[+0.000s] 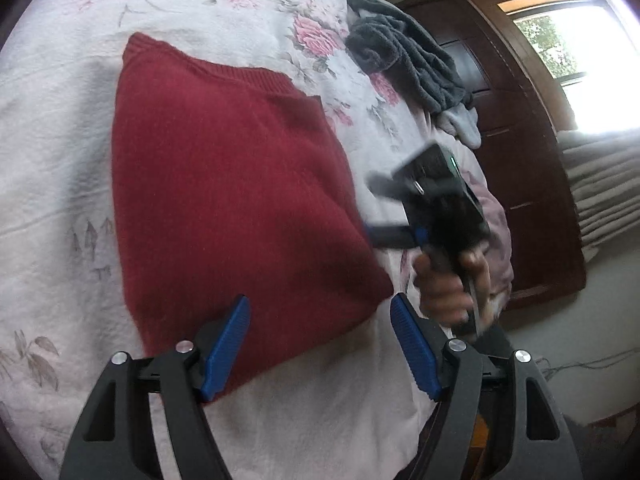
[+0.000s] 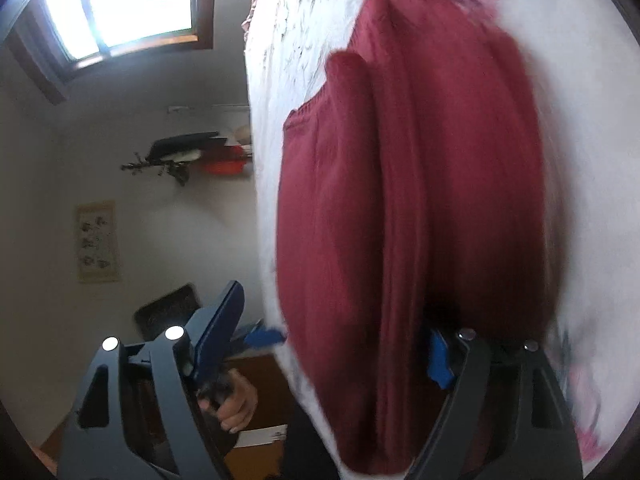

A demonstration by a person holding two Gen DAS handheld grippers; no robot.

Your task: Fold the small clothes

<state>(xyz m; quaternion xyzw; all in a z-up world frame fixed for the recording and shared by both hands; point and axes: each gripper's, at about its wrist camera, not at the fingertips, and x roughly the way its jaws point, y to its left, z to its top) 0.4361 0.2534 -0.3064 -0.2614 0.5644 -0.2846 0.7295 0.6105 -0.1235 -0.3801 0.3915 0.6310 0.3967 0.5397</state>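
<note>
Lying folded into a rough rectangle on the bed, the dark red knitted sweater (image 1: 224,200) shows a fine ribbed knit with a heavier ribbed band along its far edge. Under it the bedspread (image 1: 60,184) is a pale, softly textured quilted cloth printed with pink roses and grey-green leaves. A crumpled dark grey fleecy garment (image 1: 404,60) sits well apart near the far edge of the bed, with a lighter grey piece (image 1: 464,124) just beside it, in front of a dark brown wooden cabinet (image 1: 520,152). The left claw (image 1: 320,344) stands wide, its blue ribbed pads (image 1: 226,348) on black plastic arms; one pad overlaps the near edge of the sweater, the other is off its corner, and nothing is held. The right claw (image 2: 332,344) is also spread wide, with the sweater's stacked layers bulging between its pads (image 2: 218,332), though blur hides whether they touch it. In the left wrist view the person's right hand (image 1: 448,284) grips that tool's handle beside the sweater's right edge. No writing is readable.
</note>
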